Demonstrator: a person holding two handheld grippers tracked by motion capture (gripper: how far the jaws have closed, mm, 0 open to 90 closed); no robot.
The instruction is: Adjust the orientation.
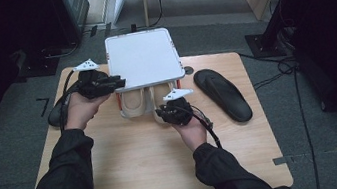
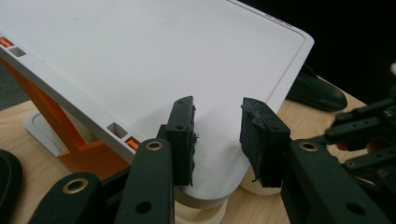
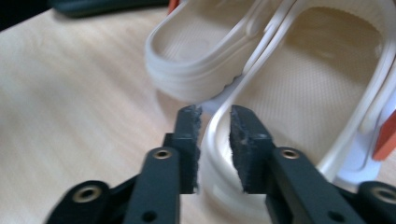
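A: Status?
B: Right gripper point(image 3: 214, 119) pinches heel rim of beige clog point(image 3: 299, 116) under white rack point(image 1: 143, 58) on desk point(image 1: 141, 159); heel faces person. Left gripper point(image 2: 217, 126) released over rack's top.

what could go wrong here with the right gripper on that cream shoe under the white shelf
The right gripper has its jaws astride only the thin heel rim of the cream shoe, so the grip may slip or just bend the soft rim. The two cream shoes lie side by side, touching, under the tilted white shelf; pulling one out could drag its neighbour or knock the shelf, over whose near edge the left gripper is open.
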